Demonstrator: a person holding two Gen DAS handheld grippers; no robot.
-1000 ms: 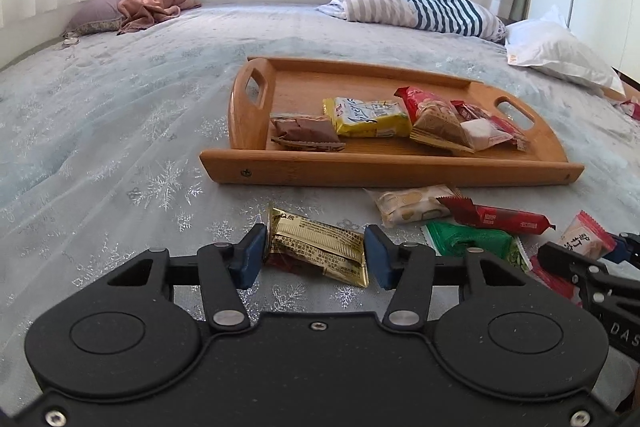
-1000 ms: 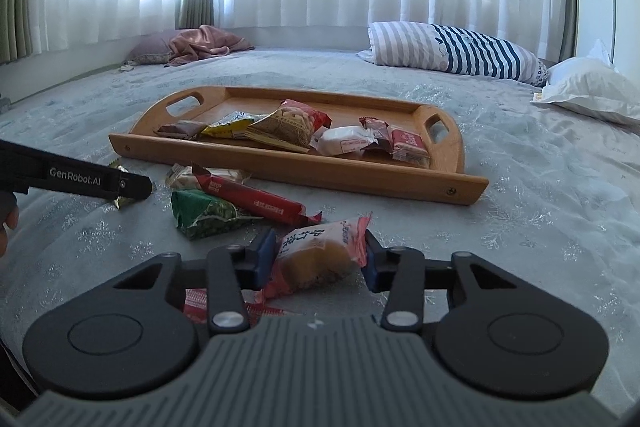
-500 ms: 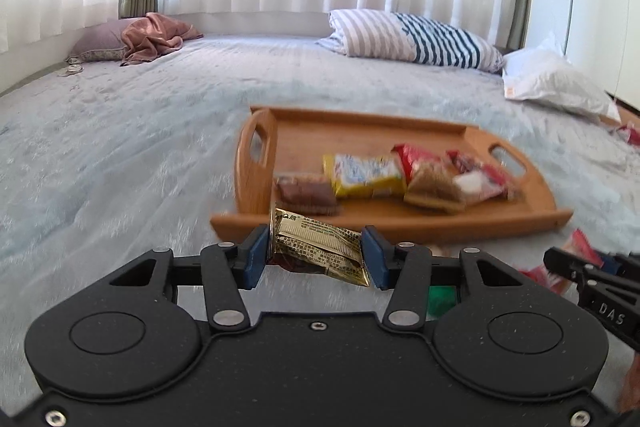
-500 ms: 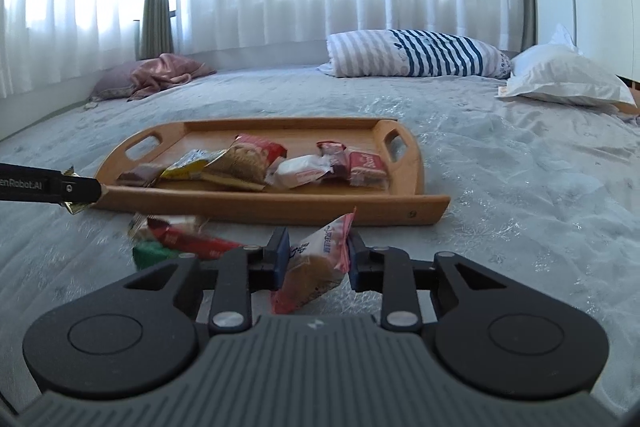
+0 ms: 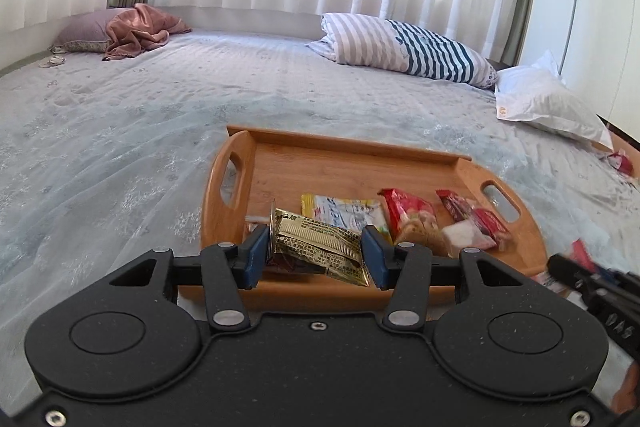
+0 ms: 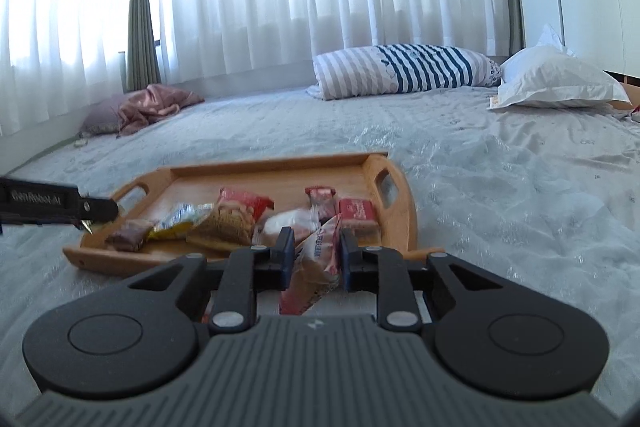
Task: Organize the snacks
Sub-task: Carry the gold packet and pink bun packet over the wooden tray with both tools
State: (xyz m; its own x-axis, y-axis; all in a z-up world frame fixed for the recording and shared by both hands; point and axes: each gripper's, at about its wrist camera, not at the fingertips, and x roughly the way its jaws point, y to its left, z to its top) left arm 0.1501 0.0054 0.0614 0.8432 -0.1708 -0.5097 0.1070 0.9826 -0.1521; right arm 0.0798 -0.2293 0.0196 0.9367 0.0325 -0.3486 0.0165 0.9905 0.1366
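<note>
My left gripper (image 5: 316, 255) is shut on a gold foil packet (image 5: 320, 245) and holds it in the air over the near left corner of the wooden tray (image 5: 344, 163). Inside the tray lie a yellow packet (image 5: 344, 209), a red bag (image 5: 408, 217) and several small red and white packs. My right gripper (image 6: 316, 257) has a pink and white pack (image 6: 314, 263) between its pads; its jaws are closing on it, just before the tray (image 6: 256, 179). In the right wrist view the left gripper (image 6: 94, 211) comes in from the left over the tray's left handle.
The tray rests on a pale blue bedspread (image 5: 120, 155). A striped pillow (image 5: 404, 51) and a white pillow (image 5: 548, 103) lie at the back right, a pink cloth (image 5: 136, 31) at the back left. Loose red snacks (image 5: 580, 255) lie right of the tray.
Both grippers have risen off the bed and moved toward the tray, each carrying its packet. The right jaws have narrowed on the pink pack, which now stands on edge.
</note>
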